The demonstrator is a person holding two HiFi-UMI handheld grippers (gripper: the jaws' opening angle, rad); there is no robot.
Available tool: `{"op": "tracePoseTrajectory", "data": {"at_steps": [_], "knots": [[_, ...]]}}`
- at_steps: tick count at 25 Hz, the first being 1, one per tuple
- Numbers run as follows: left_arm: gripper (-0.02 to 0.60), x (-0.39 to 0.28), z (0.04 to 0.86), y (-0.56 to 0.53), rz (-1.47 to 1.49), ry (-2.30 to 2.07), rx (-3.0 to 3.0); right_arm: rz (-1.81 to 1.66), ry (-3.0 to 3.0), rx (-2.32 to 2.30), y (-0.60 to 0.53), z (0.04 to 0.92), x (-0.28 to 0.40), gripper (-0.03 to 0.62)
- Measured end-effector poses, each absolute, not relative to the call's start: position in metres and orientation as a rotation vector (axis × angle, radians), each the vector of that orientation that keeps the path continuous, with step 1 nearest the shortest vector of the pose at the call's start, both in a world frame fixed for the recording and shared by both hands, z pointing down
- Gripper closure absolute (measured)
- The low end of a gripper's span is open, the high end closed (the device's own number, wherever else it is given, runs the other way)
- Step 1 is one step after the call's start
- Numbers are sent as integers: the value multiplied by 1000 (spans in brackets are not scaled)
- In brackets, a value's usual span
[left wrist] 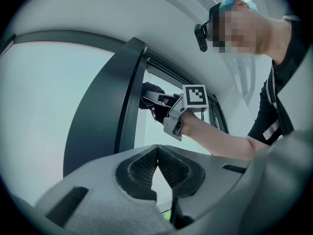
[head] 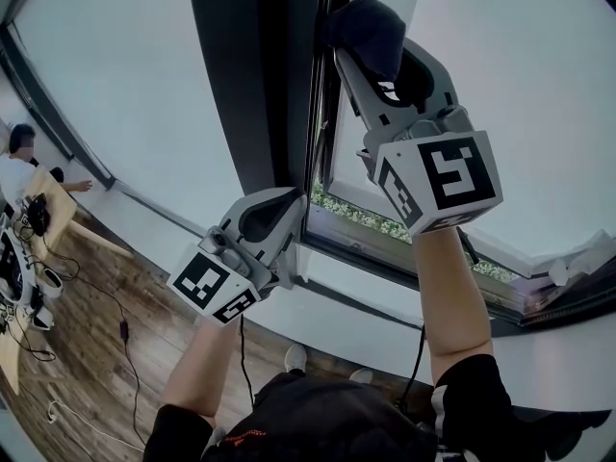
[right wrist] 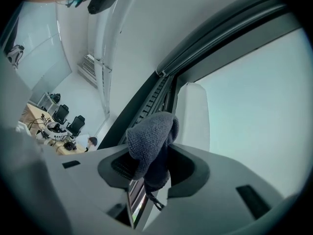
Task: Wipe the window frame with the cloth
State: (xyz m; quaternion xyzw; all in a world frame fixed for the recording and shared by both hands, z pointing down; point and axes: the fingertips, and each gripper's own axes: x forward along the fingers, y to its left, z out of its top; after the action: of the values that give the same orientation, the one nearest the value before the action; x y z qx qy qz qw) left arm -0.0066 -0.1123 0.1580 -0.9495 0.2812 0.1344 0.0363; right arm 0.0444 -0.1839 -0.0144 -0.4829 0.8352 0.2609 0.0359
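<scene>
Right tongs (right wrist: 149,173) are clamped on a dark grey knitted cloth (right wrist: 152,138). The pinch sits low on the fabric, so most of it bulges past the tips. In the head view they reach toward 12 o'clock, and the cloth is against or just beside the dark metal window frame (head: 255,75); I cannot tell which. Left tongs (left wrist: 156,151) have their pads meeting at the tips with nothing between them. They sit near 7 o'clock in the head view, by the foot of the frame.

The hold looks shallow. If dragged along the ribbed track, the cloth could snag and pull free. Green plants (head: 361,215) show through a gap toward 6 o'clock, so a dropped cloth might fall outside. If the bulge rolls aside, the hard grey tips could scrape the frame.
</scene>
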Motion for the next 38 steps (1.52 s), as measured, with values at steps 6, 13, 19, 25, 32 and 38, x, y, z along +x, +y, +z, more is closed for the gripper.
{"op": "tracePoseTrajectory", "data": {"at_steps": [6,13,19,25,32,38], "knots": [[561,-1,163,-116,407,865,-2925,858,2569,-1479,-181,-12,41,436],[561,-2,174,-118,398,884,-2944,906,2577,-1466,-177,-4,32,436],[561,-4,181,-115,396,900,-2958,893,2604,-1467,-174,11,28,436],[561,-6,190,-110,396,912,-2972,860,2624,-1468,-173,26,27,436],[561,-6,195,-104,397,912,-2981,832,2648,-1481,-172,40,27,436],[561,-6,203,-104,387,922,-2999,790,2676,-1495,-176,59,29,436]]}}
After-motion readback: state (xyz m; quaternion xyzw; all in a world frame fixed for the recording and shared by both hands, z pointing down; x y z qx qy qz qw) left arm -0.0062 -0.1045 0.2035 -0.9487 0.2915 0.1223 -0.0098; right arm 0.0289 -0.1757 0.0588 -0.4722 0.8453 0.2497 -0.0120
